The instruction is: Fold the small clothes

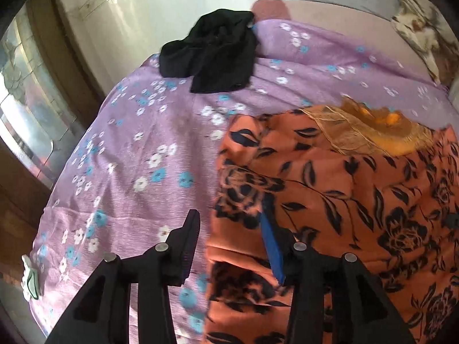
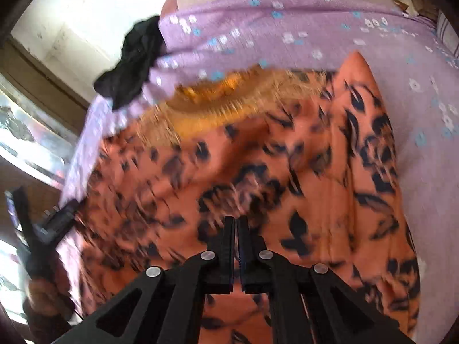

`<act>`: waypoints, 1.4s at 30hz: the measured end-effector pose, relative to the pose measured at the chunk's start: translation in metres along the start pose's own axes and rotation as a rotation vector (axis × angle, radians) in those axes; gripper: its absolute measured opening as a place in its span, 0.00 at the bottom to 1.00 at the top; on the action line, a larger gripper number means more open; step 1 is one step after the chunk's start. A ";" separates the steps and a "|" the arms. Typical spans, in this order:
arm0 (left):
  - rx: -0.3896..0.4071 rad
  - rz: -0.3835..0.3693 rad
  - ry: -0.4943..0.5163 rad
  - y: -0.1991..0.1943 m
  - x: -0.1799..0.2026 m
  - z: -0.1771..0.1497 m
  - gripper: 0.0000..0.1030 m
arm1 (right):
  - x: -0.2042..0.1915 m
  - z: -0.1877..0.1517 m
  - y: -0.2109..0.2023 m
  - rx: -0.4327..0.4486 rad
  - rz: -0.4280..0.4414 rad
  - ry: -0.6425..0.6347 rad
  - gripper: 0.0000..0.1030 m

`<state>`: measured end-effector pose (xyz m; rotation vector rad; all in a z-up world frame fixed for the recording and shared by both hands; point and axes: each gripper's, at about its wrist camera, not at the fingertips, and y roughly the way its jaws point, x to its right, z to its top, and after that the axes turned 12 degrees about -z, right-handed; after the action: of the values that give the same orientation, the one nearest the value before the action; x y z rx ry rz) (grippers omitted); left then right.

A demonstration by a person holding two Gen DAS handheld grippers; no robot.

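An orange garment with a black flower print (image 1: 344, 200) lies spread on the purple flowered bedsheet (image 1: 129, 149), with a fringed yellow-orange collar (image 1: 373, 132) at its far end. My left gripper (image 1: 229, 223) is open over the garment's left edge, with one finger over the sheet and the other over the cloth. In the right wrist view the same garment (image 2: 287, 157) fills the middle, blurred by motion. My right gripper (image 2: 236, 223) is shut, and the garment's cloth appears pinched between its fingers. The left gripper also shows in the right wrist view (image 2: 54, 220) at the far left.
A crumpled black garment (image 1: 212, 51) lies at the bed's far left edge, also seen in the right wrist view (image 2: 132, 60). A patterned pillow (image 1: 424, 34) sits at the far right. A white wall and a window are left of the bed.
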<state>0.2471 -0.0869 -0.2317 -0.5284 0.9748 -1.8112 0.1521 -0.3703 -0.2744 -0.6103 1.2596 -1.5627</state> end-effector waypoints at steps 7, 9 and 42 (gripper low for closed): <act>-0.034 0.034 0.049 0.005 0.009 -0.005 0.47 | 0.025 -0.026 -0.038 0.053 0.045 0.017 0.06; -0.029 -0.015 -0.021 -0.003 -0.003 -0.006 0.48 | 0.037 -0.034 -0.058 0.081 0.048 -0.002 0.06; -0.185 -0.162 -0.463 -0.108 -0.046 -0.241 0.83 | 0.145 -0.245 -0.085 -0.191 0.102 0.216 0.73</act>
<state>0.0347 0.0692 -0.2821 -1.1130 0.7947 -1.6371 -0.1422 -0.4018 -0.3051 -0.4973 1.5913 -1.4630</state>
